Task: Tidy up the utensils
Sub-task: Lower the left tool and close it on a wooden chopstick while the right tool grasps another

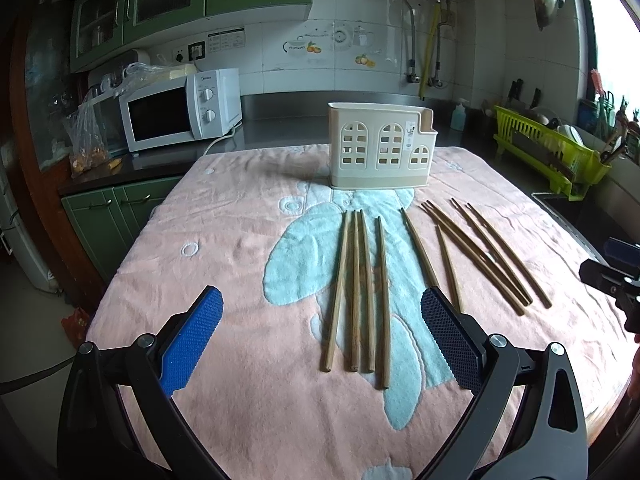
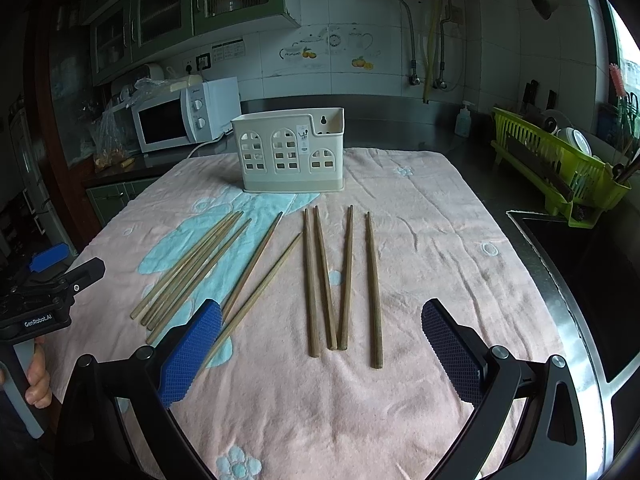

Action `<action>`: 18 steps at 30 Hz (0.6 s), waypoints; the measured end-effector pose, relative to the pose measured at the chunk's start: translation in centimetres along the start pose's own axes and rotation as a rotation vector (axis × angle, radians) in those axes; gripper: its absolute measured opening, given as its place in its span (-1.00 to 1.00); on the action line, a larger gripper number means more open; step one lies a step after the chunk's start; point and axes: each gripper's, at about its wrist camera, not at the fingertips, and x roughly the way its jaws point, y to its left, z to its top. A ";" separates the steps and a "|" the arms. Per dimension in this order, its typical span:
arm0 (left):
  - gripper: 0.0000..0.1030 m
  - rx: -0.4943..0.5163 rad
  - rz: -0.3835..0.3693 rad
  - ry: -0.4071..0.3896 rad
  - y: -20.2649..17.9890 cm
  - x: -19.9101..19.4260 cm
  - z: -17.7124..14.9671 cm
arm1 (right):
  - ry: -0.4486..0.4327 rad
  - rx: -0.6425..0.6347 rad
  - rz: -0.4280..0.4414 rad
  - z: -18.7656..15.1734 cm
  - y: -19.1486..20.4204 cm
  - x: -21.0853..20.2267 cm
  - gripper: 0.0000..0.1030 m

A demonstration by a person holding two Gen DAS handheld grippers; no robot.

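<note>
Several wooden chopsticks lie loose on a pink towel [image 1: 224,240]. In the left wrist view one bunch [image 1: 355,292] lies between the fingers of my left gripper [image 1: 322,308], which is open and holds nothing. A second, more scattered bunch [image 1: 495,256] lies to the right. A cream utensil holder [image 1: 380,144] with window cut-outs stands upright at the towel's far edge. In the right wrist view my right gripper [image 2: 322,312] is open and hovers over its near bunch [image 2: 310,280]. The other bunch [image 2: 184,267] and the holder [image 2: 288,152] lie further left.
A white microwave [image 1: 180,112] and a plastic bag [image 1: 86,140] sit on the counter at back left. A green dish rack [image 2: 560,168] and a soap bottle [image 2: 463,120] stand at back right, beside a dark sink [image 2: 580,280]. A hand [image 2: 38,384] holds the left gripper's handle.
</note>
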 end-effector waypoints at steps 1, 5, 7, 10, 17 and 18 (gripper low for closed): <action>0.91 0.004 0.000 0.006 0.1 0.2 0.0 | -0.002 0.002 0.003 0.0 0.0 0.1 0.88; 0.90 0.003 -0.002 0.040 0.3 1.1 -0.3 | 0.005 -0.003 -0.002 -0.2 -0.4 0.7 0.87; 0.88 0.006 -0.007 0.057 0.5 1.8 -0.5 | 0.011 -0.002 -0.009 -0.3 -0.7 1.1 0.87; 0.54 -0.002 -0.023 0.095 0.9 3.1 -0.9 | 0.019 -0.001 -0.015 -0.5 -1.3 1.6 0.87; 0.00 0.008 -0.056 0.167 1.2 6.3 -1.3 | 0.046 0.002 -0.027 -0.7 -2.6 3.1 0.68; -0.03 0.015 -0.061 0.174 1.1 6.7 -1.4 | 0.055 0.004 -0.019 -0.8 -2.7 3.4 0.54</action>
